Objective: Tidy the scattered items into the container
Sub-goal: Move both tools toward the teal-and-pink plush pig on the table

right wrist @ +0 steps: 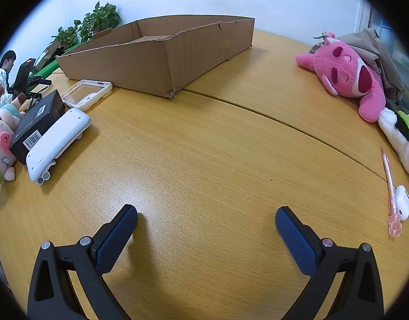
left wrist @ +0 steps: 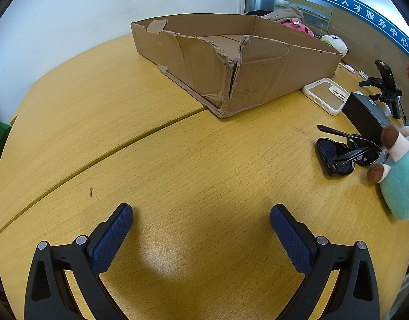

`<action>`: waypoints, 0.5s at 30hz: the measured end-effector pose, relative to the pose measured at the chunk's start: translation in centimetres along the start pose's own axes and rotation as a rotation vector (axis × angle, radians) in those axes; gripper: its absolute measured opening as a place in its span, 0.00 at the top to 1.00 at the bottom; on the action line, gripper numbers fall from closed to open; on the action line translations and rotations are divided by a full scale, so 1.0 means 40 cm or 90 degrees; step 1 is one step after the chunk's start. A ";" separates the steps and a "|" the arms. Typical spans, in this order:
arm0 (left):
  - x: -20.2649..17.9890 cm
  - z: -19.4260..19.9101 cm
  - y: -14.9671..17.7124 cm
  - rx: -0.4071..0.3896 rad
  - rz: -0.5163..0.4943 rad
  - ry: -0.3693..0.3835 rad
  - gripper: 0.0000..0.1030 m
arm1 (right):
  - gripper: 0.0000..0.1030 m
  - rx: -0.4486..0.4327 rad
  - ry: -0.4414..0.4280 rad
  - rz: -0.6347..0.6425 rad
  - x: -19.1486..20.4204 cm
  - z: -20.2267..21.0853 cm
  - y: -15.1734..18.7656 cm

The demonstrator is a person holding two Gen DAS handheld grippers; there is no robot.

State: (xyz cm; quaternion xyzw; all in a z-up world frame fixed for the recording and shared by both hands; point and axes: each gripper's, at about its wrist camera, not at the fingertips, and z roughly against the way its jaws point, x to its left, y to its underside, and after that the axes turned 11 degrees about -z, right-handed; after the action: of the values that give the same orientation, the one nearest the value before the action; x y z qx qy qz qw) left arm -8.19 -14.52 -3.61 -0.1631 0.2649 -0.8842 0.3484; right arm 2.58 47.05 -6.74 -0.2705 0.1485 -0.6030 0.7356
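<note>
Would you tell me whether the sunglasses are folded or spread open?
Partly folded: the sunglasses have one arm crossing the lenses, the other sticking out.

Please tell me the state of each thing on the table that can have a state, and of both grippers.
left gripper: open, holding nothing
right gripper: open, holding nothing
cardboard box: open top, torn walls, nothing seen inside
sunglasses: folded, lying on the table
clear phone case: lying flat, no phone inside
black carton: closed
earbud case: closed
pink plush: lying down

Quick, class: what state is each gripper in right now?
Left gripper: open, holding nothing, above the yellow wooden table.
Right gripper: open, holding nothing.
</note>
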 end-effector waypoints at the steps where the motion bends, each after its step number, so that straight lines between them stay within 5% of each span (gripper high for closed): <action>1: 0.000 0.000 0.000 0.000 0.000 0.000 0.00 | 0.00 0.000 0.000 0.000 0.000 0.000 0.000; 10: -0.001 0.000 -0.002 0.000 0.000 0.000 0.00 | 0.00 -0.001 0.007 -0.012 0.002 -0.001 -0.002; 15: -0.033 0.000 0.010 0.006 0.055 -0.039 0.00 | 0.00 -0.014 0.074 -0.106 0.028 0.001 0.001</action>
State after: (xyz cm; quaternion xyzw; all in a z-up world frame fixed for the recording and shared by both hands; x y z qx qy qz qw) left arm -7.03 -13.82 -3.98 -0.1773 0.2567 -0.8641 0.3949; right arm 2.87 45.99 -6.61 -0.2543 0.1749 -0.6750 0.6701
